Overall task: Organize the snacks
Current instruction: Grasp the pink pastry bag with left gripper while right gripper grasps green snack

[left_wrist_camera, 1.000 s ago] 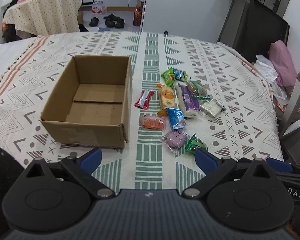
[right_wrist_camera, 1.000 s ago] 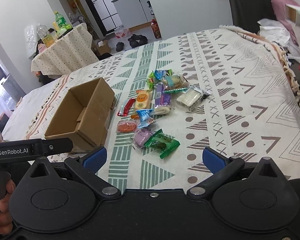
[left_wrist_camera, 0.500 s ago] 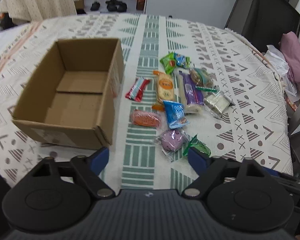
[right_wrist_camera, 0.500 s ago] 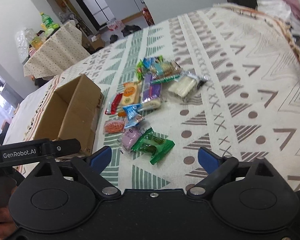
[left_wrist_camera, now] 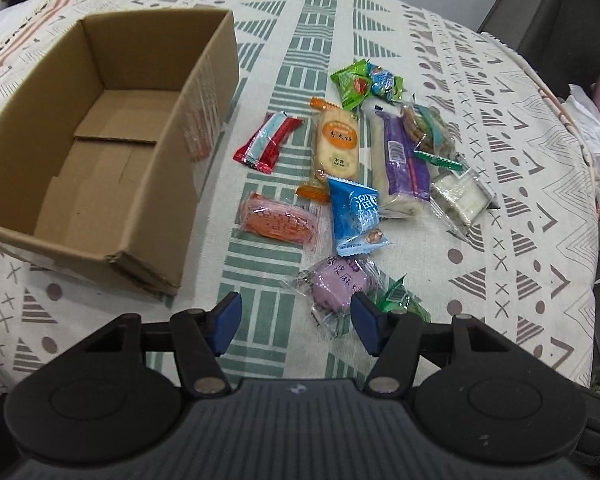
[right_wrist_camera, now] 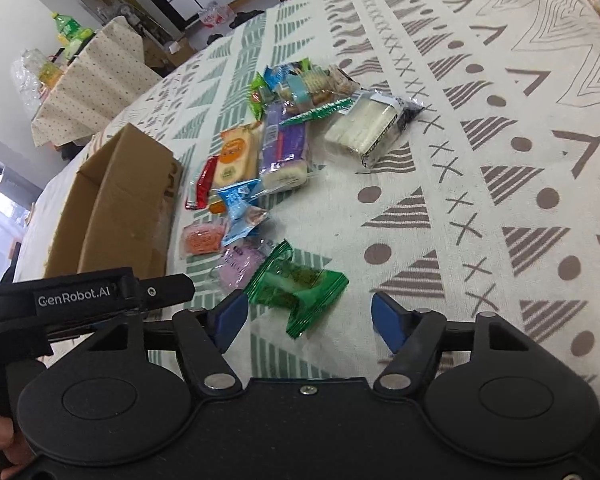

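An open, empty cardboard box (left_wrist_camera: 100, 152) stands left of a scatter of wrapped snacks on the patterned cloth. My left gripper (left_wrist_camera: 296, 322) hovers low over the near end of the scatter. Its jaws are closing, and a purple round snack (left_wrist_camera: 340, 284) lies just ahead between the blue fingertips (left_wrist_camera: 226, 320), untouched. My right gripper (right_wrist_camera: 308, 320) is also closing, with a green packet (right_wrist_camera: 296, 284) between its pads, which are still apart from it. Farther off lie a blue packet (left_wrist_camera: 354, 214), an orange-pink snack (left_wrist_camera: 278, 220), a red bar (left_wrist_camera: 268, 142) and a purple bar (left_wrist_camera: 402, 160).
The left gripper's black body (right_wrist_camera: 80, 300) sits beside the box (right_wrist_camera: 116, 208) in the right wrist view, with a hand at the lower left corner. The cloth (right_wrist_camera: 500, 160) lies bare to the right of the snacks. A small clothed table (right_wrist_camera: 88, 84) with bottles stands beyond.
Both grippers have come down and closer to the snacks, tilting more steeply. Both pairs of jaws have narrowed from wide open to about half. The snacks and box have not moved.
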{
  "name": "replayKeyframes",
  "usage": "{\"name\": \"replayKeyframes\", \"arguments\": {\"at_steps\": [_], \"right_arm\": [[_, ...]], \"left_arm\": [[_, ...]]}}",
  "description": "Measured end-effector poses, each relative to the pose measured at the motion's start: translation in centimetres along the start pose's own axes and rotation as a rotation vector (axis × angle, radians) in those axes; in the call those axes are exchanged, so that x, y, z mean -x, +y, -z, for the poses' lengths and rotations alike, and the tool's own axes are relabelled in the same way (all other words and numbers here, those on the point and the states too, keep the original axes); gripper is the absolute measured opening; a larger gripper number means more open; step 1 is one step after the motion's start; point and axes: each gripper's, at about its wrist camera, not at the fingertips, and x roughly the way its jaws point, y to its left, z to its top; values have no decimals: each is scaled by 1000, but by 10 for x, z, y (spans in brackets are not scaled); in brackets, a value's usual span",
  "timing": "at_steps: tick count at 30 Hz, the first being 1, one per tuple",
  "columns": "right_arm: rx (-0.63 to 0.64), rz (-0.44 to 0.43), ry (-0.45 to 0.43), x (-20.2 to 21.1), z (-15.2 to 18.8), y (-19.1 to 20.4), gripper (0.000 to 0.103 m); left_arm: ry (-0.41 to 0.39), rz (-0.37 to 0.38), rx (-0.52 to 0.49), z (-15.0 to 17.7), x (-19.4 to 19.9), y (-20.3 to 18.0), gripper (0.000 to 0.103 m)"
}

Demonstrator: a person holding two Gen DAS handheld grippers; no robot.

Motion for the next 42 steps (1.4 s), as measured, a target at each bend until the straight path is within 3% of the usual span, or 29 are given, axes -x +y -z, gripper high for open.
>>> {"name": "replayKeyframes", "arguments": {"at_steps": [6,13,17,24,27,30,42], "right_arm": [[-6,31,22,-20,-7,-4,63],[22,31,7,-28,-11,-4,42],[-5,38,-24,-23,-15,-11,36],[-16,14,-12,-26,-16,-15,37],[-7,14,-7,-27,-15,-14,42],[35,14,7,-29,-13,-6,46],[133,44,-6,-34,-9,11,51]], "left_arm": [[19,5,14,-8,-16,-6,59],[55,0,25,-12,-35,-15,60],[69,-5,12,-12,-46,-23,60],[67,-14,46,-12,-55,-22,59],[51,-3,33,-11,-51,-24,45],[52,18,37,-12,-49,-23,39],[26,75,30,-15,-21,-13,23]]}}
